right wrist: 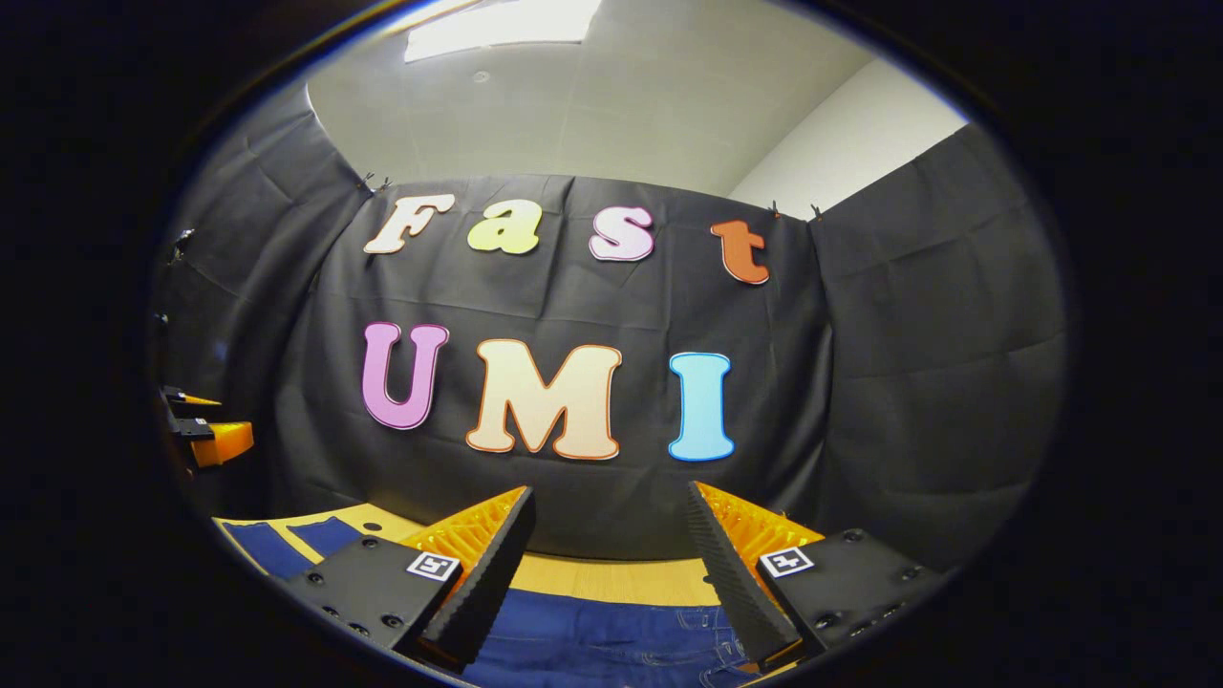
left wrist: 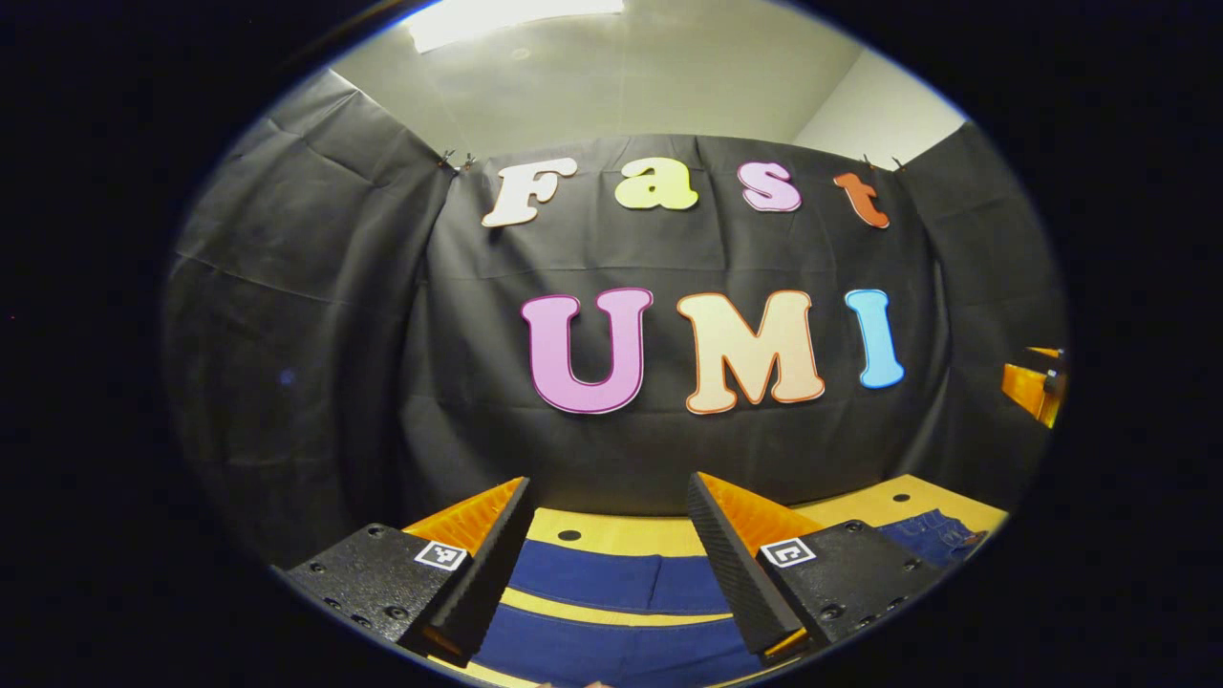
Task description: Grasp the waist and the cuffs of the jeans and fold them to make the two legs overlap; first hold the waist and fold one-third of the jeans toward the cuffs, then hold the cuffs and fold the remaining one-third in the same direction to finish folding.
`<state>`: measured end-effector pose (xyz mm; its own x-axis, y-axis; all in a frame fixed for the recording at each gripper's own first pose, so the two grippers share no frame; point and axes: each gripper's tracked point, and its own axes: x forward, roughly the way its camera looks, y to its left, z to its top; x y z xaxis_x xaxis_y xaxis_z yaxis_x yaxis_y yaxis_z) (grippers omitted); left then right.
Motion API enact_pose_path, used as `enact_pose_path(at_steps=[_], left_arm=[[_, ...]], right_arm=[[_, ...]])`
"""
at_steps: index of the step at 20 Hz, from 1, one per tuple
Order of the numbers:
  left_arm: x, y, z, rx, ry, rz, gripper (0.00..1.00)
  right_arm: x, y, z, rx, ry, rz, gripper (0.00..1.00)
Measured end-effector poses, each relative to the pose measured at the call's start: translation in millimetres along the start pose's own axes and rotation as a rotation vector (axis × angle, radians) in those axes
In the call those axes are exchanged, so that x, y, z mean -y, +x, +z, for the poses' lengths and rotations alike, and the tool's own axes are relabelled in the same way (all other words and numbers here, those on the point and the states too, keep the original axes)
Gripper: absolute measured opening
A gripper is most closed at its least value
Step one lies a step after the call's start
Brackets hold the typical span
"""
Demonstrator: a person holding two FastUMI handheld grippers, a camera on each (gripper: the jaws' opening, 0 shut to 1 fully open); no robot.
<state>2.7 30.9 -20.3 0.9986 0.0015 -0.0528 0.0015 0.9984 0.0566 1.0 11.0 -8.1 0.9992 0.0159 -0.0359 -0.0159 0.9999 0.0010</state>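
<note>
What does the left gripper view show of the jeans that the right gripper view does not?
Left gripper view: the jeans as two blue bands lying apart, with a strip of the yellow table between them. Right gripper view: one unbroken blue stretch with stitched seams. Both share: open tongs, the left tongs and the right tongs, above the jeans, facing the black booth wall.

On my left gripper [left wrist: 610, 549], each finger mount is a flat plate with dark screws and a square white-bordered marker tag. Finger inner faces are ribbed. My right gripper [right wrist: 610, 549] looks identical: same plates, screws, tags, ribbing.
</note>
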Motion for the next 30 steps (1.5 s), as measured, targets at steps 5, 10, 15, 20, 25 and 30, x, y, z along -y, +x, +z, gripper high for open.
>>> enact_pose_path(at_steps=[5,10,15,20,25,30], left_arm=[[-24,-5,-35,-0.081,0.251,-0.098,0.95],[-52,-20,-95,-0.216,0.457,-0.210,0.95],[-78,-37,-169,-0.368,0.652,-0.350,0.95],[-109,-54,-245,-0.538,0.818,-0.459,0.95],[-128,-67,-297,-0.660,0.959,-0.555,0.95],[-143,-76,-333,-0.727,1.152,-0.683,1.00]], right_arm=[[-2,-10,-16,-0.038,0.004,-0.005,0.98],[-8,-12,-32,-0.071,-0.016,-0.017,0.99],[-15,-39,-56,-0.118,-0.043,-0.032,0.98],[-14,-51,-66,-0.145,-0.086,-0.056,0.98],[-15,-58,-81,-0.184,-0.131,-0.074,0.98],[-15,-61,-90,-0.213,-0.185,-0.081,0.98]])
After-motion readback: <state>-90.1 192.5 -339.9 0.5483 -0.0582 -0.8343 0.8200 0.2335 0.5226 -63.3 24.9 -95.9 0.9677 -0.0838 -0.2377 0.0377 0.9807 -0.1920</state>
